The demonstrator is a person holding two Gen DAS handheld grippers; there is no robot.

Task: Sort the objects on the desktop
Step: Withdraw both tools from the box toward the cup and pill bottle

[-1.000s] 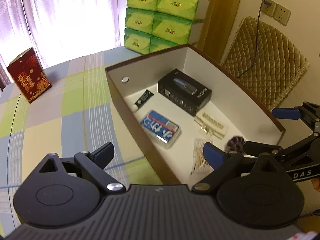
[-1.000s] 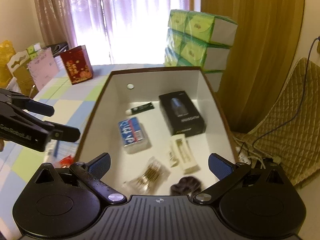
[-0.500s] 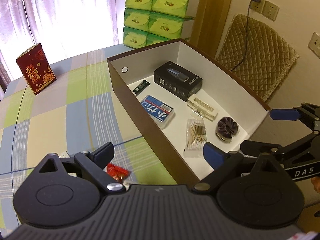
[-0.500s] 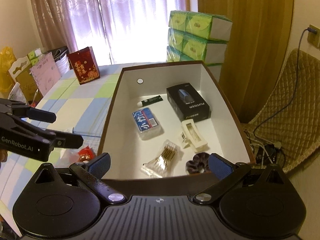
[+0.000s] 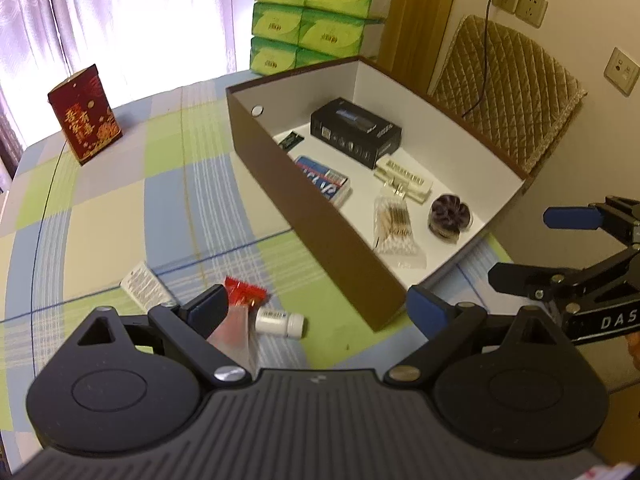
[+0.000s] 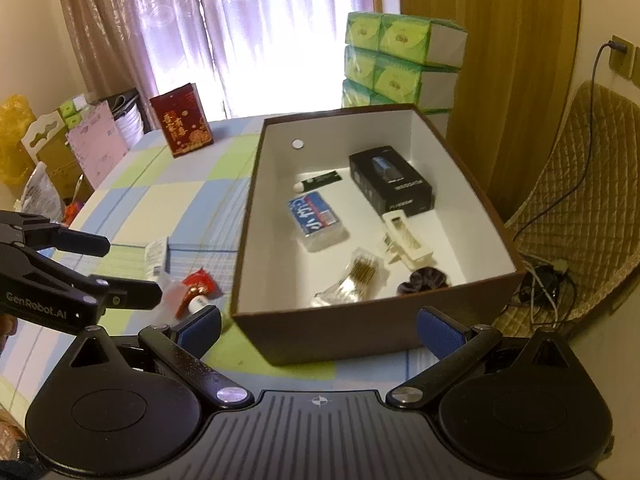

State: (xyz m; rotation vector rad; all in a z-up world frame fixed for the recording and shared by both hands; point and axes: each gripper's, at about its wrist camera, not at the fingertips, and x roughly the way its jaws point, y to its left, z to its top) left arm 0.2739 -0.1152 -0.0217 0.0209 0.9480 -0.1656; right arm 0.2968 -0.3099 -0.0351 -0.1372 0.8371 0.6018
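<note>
- A small white pill bottle (image 5: 280,322) lies on its side on the checked table (image 5: 132,208), touching a red snack packet (image 5: 245,295) and a clear pinkish sachet (image 5: 234,334), with a printed leaflet (image 5: 143,285) just beside them; all are outside the brown box (image 5: 320,236), near its front left corner.
- These loose items come into the left wrist view only now; a second ago that camera was low over the box and showed none of them.
- Both cameras have pulled back and risen, so the whole box now shows, holding a black carton (image 6: 390,184), a blue tissue pack (image 6: 316,216), a dark tube (image 6: 320,181), a cream hair clip (image 6: 404,236), a bag of cotton swabs (image 5: 394,224) and a dark scrunchie (image 5: 450,214).
- The left gripper (image 5: 318,308) is spread wide and holds nothing, its left finger above the sachet and packet.
- The right gripper (image 6: 318,324) is also wide and empty, hanging over the box's near wall.
- The retreat suggests the last deposit is done and the table cluster is next; the left gripper looks best placed.
- The bottle could roll away if nudged.
</note>
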